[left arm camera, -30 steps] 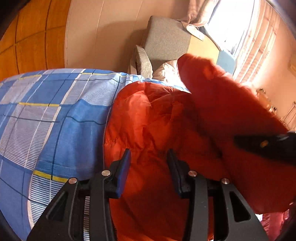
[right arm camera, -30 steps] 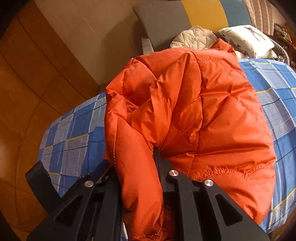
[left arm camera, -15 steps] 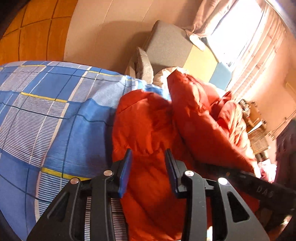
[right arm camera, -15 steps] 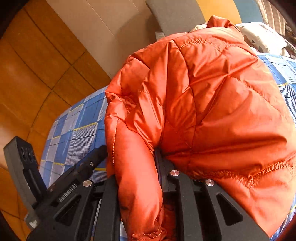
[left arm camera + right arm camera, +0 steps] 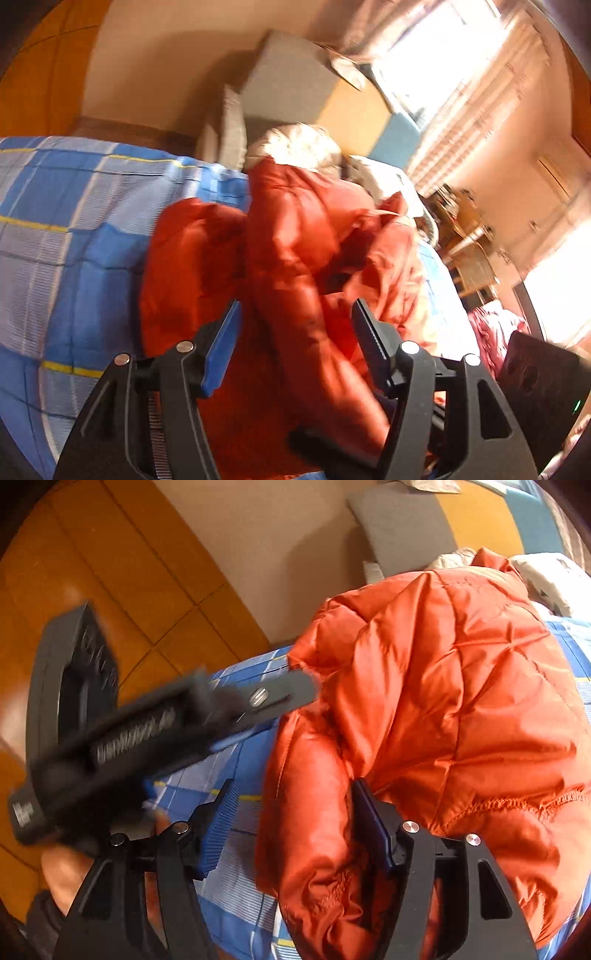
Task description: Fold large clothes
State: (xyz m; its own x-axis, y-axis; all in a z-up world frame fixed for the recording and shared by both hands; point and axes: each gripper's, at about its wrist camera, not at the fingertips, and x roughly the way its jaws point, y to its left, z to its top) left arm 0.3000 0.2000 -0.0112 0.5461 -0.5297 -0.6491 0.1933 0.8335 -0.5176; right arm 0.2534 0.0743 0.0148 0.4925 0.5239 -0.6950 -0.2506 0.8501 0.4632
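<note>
Orange down jacket (image 5: 443,709) lies bunched on the blue plaid bedspread (image 5: 66,221). A folded edge runs lengthwise between your right gripper (image 5: 291,819) jaws, which are parted, not pinching. Your left gripper (image 5: 295,332) is also released, straddling a ridge. Right is nearer the hem.

1. The right gripper (image 5: 291,812) has its jaws spread, a fold of the orange jacket (image 5: 443,709) between them.
2. The jacket lies heaped on the blue checked bedspread (image 5: 236,805).
3. The left gripper (image 5: 295,690), blurred, reaches toward the jacket's left side.
</note>
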